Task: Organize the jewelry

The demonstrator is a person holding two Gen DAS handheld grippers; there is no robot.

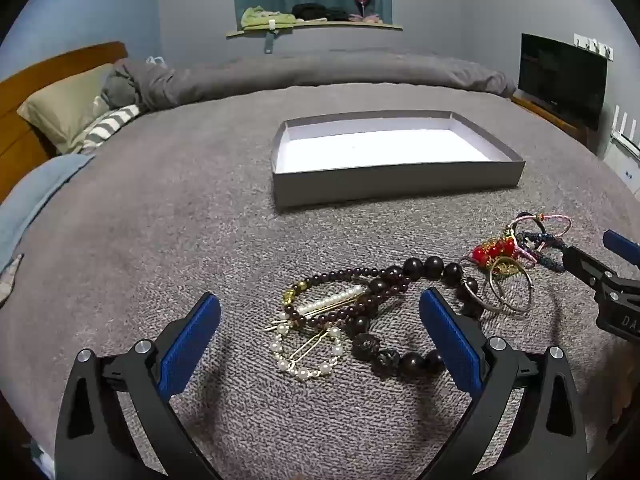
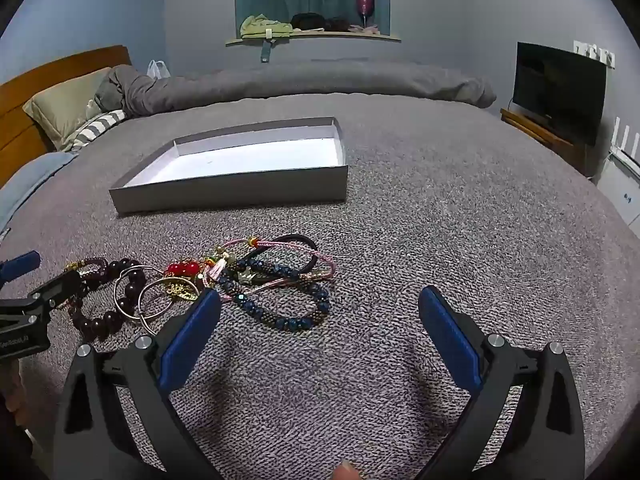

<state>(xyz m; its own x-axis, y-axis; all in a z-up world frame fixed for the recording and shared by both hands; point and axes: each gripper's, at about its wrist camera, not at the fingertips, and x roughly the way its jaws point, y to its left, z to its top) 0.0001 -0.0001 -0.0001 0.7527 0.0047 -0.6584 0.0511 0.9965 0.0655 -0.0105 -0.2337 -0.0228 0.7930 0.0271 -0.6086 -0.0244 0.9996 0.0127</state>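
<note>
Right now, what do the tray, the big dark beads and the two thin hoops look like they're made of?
Tray: likely cardboard, matte grey outside and white inside, with thin, straight folded walls.
Big dark beads: polished wood or stone, glossy highlights on deep brown; can't tell which.
Thin hoops: silvery metal wire, bright and shiny.

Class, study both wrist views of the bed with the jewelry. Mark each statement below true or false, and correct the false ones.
1. The shallow grey cardboard box already holds jewelry. False: its white inside is bare.
2. The left gripper is open over the pearl hair clip. True.
3. The right gripper is shut on the dark blue beaded bracelet. False: it is open and holds nothing.
4. The jewelry lies on the grey bedspread, outside the box. True.
5. The red beads lie beside two thin metal hoops. True.
</note>
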